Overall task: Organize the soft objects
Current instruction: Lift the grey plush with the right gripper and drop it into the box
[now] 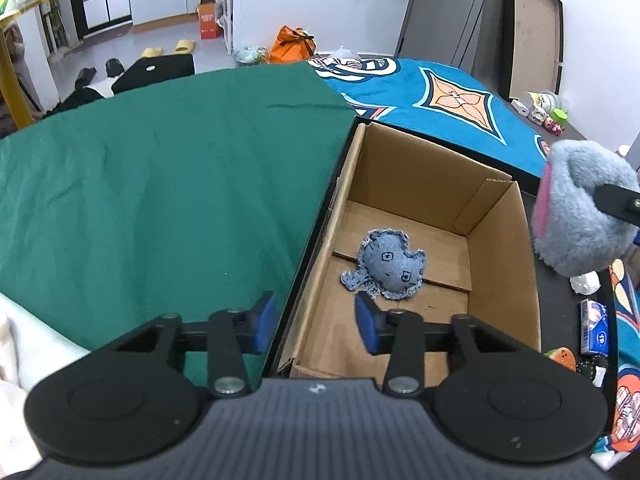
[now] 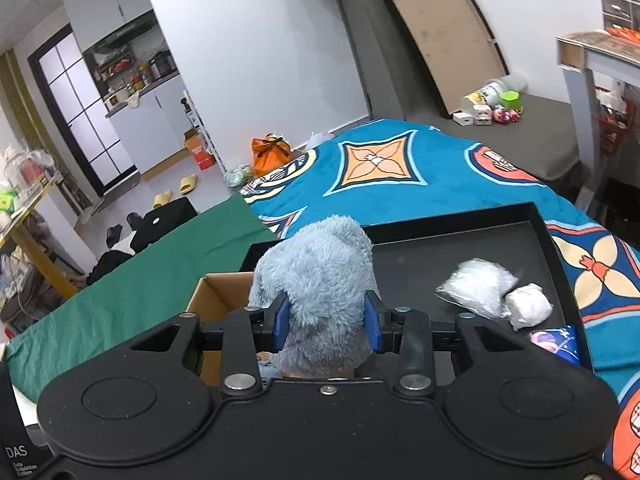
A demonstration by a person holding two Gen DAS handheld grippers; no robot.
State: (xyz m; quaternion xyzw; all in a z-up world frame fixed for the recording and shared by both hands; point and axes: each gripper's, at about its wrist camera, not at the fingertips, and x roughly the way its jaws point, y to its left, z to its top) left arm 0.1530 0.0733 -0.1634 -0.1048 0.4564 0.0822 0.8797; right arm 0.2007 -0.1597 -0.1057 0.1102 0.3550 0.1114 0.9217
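The right gripper has its jaws closed on a fluffy grey-blue plush toy, held in the air beside the right wall of the cardboard box; the left gripper hangs with jaws wide apart and nothing between them, above the box's near left edge; a small denim toy lies on the box floor; the box sits on a black tray, next to a green cloth; a white wad and a clear bag lie on the tray.

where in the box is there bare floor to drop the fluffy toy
The cardboard box floor lies bare behind and right of the denim toy, toward the far corner, and in front of it by the open left claw. The right claw grips the fluffy toy.
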